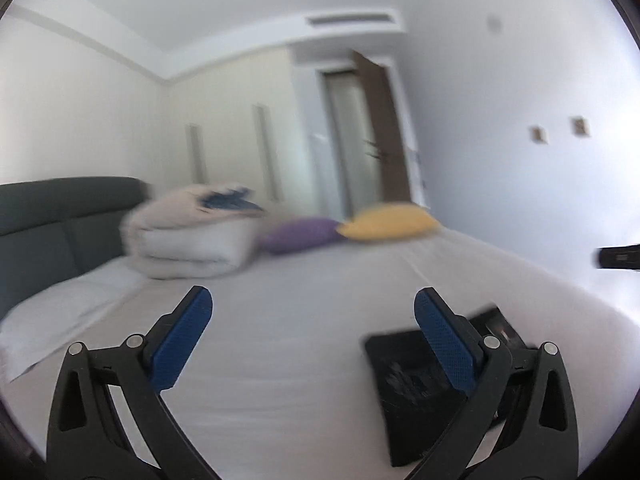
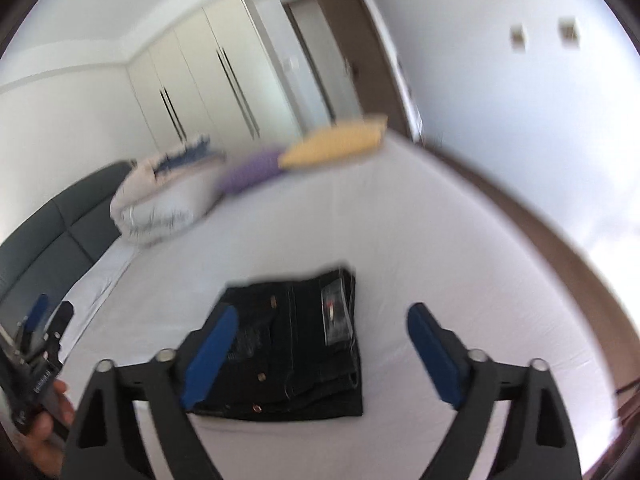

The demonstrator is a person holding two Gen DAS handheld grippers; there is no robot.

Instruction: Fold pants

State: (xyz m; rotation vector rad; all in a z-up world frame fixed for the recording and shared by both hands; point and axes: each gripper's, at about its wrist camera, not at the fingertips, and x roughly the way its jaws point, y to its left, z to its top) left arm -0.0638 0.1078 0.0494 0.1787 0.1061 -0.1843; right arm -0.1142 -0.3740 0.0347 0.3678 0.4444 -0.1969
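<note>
Though the views were blurred, the pants (image 2: 292, 344) seemingly lay folded in a compact stack on the bed (image 2: 440, 260), both the left claw (image 1: 313, 332) and right claw (image 2: 320, 352) wide and empty above them; little seemed left.

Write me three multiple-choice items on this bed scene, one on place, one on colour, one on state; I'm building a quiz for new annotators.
1. Where do the black pants lie?
A. On the white bed sheet
B. On the floor
C. On the yellow pillow

2. What colour is the pillow next to the yellow pillow?
A. Red
B. Purple
C. Green

3. How are the right gripper's jaws?
A. Closed on the pants
B. Holding a pillow
C. Wide open and empty

Answers:
1 A: the folded pants rest flat on the sheet.
2 B: a purple pillow touches the yellow one.
3 C: the blue pads stand apart, gripping nothing.
</note>
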